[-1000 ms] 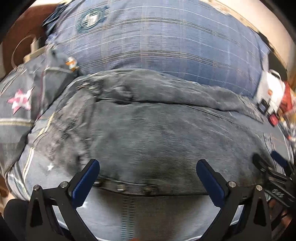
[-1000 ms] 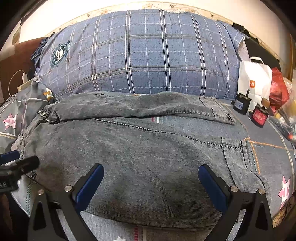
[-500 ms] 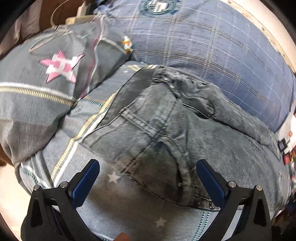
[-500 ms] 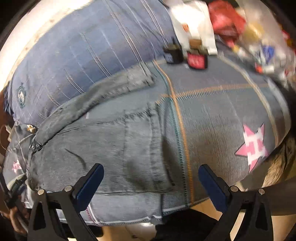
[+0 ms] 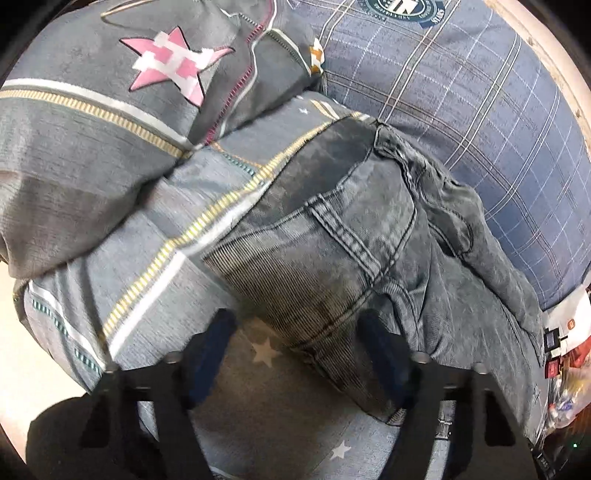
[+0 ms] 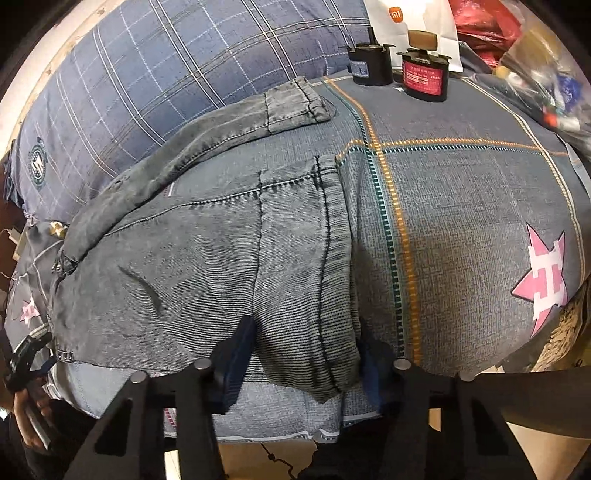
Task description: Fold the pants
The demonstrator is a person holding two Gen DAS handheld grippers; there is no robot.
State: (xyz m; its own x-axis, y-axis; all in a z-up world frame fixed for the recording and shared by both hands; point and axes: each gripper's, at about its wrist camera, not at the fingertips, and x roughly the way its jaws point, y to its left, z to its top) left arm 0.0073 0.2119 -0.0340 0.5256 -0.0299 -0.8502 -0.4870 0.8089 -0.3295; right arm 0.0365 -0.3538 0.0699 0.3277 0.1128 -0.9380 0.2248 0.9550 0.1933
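Observation:
Grey washed jeans (image 5: 369,240) lie folded lengthwise across the bed; they also show in the right wrist view (image 6: 207,258). My left gripper (image 5: 299,354) is at the waistband corner, its jaws part closed around the near edge of the denim. My right gripper (image 6: 303,362) is at the leg hem end (image 6: 332,295), its jaws narrowed around the hem's near corner. Neither pair of pads clearly pinches the cloth. The other leg's hem (image 6: 299,103) lies further back by the pillow.
A blue plaid pillow (image 6: 147,81) lies behind the jeans. A grey star-print pillow (image 5: 110,110) is on the left. Two small dark jars (image 6: 424,77), a white bag (image 6: 406,22) and clutter stand at the bed's far right. The bed edge is just below both grippers.
Both grippers have moved apart to opposite ends of the jeans, the left to the waistband, the right to the hem. Both sets of jaws have narrowed from wide open.

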